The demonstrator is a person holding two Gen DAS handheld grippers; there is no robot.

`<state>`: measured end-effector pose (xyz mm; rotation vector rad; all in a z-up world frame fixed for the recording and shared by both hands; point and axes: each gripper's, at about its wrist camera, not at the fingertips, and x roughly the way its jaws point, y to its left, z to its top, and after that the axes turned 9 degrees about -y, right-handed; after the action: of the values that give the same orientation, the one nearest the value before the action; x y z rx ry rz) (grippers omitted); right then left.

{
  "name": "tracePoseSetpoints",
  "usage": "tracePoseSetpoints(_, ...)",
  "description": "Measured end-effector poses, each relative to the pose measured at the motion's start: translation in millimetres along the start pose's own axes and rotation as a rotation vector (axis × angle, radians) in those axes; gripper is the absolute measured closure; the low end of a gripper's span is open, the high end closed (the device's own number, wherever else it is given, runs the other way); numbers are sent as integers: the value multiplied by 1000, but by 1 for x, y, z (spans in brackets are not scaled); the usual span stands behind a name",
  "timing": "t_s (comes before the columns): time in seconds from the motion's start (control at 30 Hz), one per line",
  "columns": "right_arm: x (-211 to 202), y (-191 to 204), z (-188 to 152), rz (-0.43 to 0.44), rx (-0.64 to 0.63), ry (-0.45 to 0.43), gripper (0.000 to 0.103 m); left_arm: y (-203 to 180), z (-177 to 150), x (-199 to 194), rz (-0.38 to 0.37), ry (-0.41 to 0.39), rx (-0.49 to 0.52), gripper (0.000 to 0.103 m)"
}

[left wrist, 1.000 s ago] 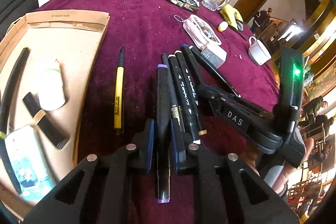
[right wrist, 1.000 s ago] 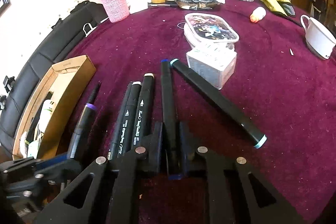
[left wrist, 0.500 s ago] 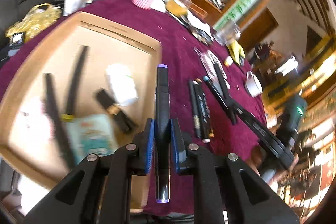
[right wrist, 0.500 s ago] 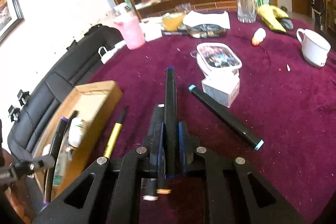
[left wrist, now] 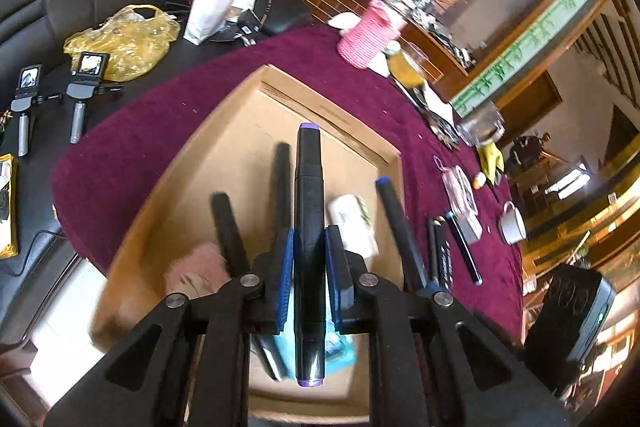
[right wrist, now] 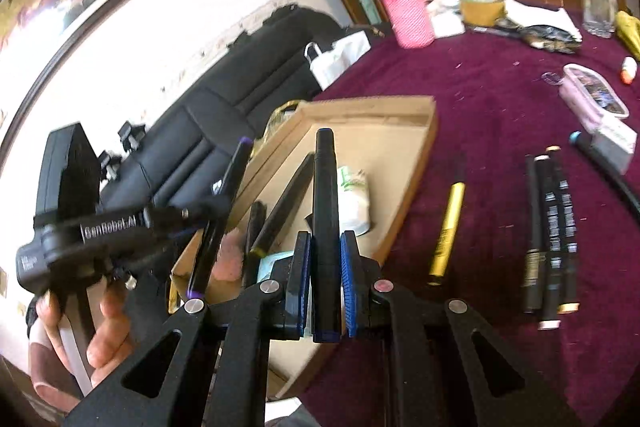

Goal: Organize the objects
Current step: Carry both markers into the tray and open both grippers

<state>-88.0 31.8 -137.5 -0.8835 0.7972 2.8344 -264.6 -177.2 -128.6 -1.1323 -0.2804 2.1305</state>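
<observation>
A: Item one, left wrist view?
B: The left gripper (left wrist: 307,259) is clamping a purple-capped marker (left wrist: 309,227), blue pads pressing its barrel on both sides. The marker is running up the centre of the frame and is hanging over the cardboard box (left wrist: 208,147).

A: Item two, right wrist view?
B: The right gripper (right wrist: 326,275) is pinching a blue-capped marker (right wrist: 326,211), jaws nearly closed on the barrel. It is pointing up the middle of the frame, over the near part of the same box (right wrist: 416,163).

A: Box contents?
B: Several black markers are lying inside, one of them at centre (right wrist: 282,207), beside a small white bottle (right wrist: 354,195); the rest is too blurred to tell.

A: Stock outside the box?
B: A yellow pen (right wrist: 448,227) is lying on the maroon tablecloth (right wrist: 480,99) just right of the box. Three black markers (right wrist: 552,235) are lying side by side at right, and a teal-capped marker (right wrist: 600,163) is sitting at the far right edge.

A: Anything else?
B: A hand (right wrist: 100,339) is gripping the left tool's handle at lower left.
</observation>
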Motion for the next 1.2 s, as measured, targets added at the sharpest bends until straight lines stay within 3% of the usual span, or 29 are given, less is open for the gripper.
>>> tracePoseSetpoints(0.3, 38, 4, -8, -17, -17, 90, 90, 16, 10, 30, 40, 45, 2, 90)
tracePoseSetpoints(0.67, 56, 18, -12, -102, -90, 111, 90, 17, 7, 61, 105, 132, 33, 90)
tracePoseSetpoints(1.0, 61, 20, -15, -105, -92, 129, 90, 18, 2, 60, 110, 125, 36, 89)
tracePoseSetpoints(1.07, 60, 19, -15, -107, -89, 122, 90, 20, 1, 59, 113, 125, 22, 85)
tracePoseSetpoints(1.2, 56, 14, -14, -81, -60, 120, 87, 18, -1, 44, 97, 74, 3, 57)
